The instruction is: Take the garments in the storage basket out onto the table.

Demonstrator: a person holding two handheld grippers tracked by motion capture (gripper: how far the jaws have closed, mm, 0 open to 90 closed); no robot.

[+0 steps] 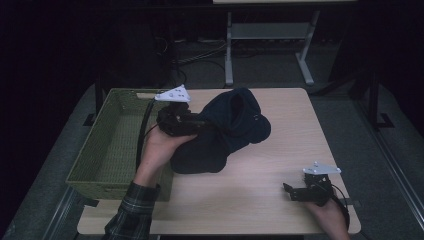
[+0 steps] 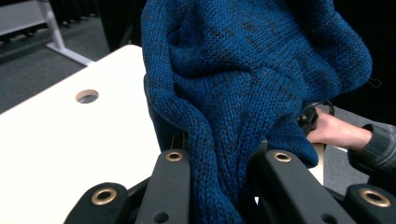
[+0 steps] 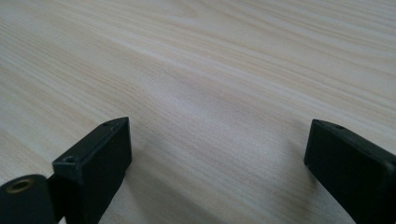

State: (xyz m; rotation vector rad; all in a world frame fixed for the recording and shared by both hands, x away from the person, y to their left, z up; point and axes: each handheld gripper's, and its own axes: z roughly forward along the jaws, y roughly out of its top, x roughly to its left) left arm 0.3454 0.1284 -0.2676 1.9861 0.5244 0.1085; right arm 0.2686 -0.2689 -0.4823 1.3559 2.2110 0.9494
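High view: left gripper [image 1: 192, 123] clamped on a dark blue knitted garment [image 1: 235, 127], garment bunched and lifted at its left side, lower folds draped onto the worktop [image 1: 260, 195] near the middle. Green woven basket [image 1: 107, 145] at the left edge of the worktop, just beside the left hand [image 1: 162, 145]. Right gripper [image 1: 290, 191] low over the near right corner of the worktop, jaws pointing left, well apart from the garment.

Left gripper view: two black jaws rising from the bottom, a thick fold of the blue knit [image 2: 243, 70] pinched between them and bulging above. Pale worktop surface [image 2: 70, 140] to the left with a round cable hole [image 2: 87, 96]. Farther off at the right, the other hand [image 2: 334, 130] with a plaid sleeve [image 2: 378, 149].

Right gripper view: jaws spread wide apart, nothing between them, bare light wood grain of the worktop [image 3: 210, 70] just below.
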